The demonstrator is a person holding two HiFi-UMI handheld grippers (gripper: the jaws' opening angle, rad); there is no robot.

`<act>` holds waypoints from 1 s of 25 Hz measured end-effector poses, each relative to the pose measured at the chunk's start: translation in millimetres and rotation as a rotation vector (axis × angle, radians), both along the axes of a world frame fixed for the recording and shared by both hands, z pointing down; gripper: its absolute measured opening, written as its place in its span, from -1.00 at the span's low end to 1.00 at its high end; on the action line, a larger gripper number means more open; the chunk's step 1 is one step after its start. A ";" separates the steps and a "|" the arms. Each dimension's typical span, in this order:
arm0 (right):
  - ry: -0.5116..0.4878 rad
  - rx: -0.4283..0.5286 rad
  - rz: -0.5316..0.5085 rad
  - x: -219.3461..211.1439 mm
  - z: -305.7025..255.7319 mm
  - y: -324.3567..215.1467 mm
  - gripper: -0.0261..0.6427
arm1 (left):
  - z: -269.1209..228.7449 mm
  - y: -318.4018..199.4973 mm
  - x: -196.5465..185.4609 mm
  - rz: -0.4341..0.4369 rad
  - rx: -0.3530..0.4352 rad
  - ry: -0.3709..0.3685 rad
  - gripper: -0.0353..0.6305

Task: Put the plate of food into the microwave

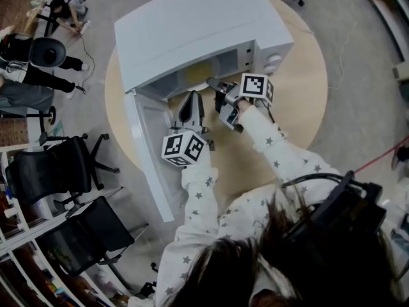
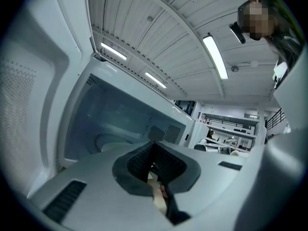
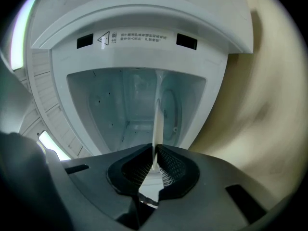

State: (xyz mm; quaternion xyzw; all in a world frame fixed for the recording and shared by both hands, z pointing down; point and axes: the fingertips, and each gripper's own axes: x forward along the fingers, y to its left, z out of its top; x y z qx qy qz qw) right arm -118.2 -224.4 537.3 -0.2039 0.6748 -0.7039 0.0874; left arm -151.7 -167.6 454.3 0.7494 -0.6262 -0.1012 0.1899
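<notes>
A white microwave (image 1: 192,24) stands on a round wooden table (image 1: 297,107), its door (image 1: 150,158) swung open toward the front left. My right gripper (image 1: 215,84) is at the mouth of the oven, shut on the rim of a thin white plate (image 3: 156,114). The plate shows edge-on and reaches into the cavity (image 3: 115,100); the food on it is hidden. My left gripper (image 1: 190,105) is just left of the right one, in front of the opening, with its jaws together and nothing in them. From the left gripper (image 2: 155,171) I see the cavity and its turntable (image 2: 108,141).
The open door (image 2: 29,95) stands close on the left of my left gripper. Black office chairs (image 1: 57,171) stand on the floor at left, and a person (image 1: 25,69) is at the far upper left. A red cable (image 1: 377,162) runs across the floor at right.
</notes>
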 end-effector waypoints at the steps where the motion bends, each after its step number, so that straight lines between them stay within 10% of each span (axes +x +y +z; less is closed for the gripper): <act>1: 0.005 -0.003 0.001 -1.1 1.2 1.1 -0.85 | 1.1 -0.5 -0.9 0.002 -0.002 0.002 -0.89; 25: 0.145 0.082 -0.017 -2.8 0.3 5.5 -0.68 | 17.9 -6.8 -1.1 0.072 -0.025 0.058 -0.89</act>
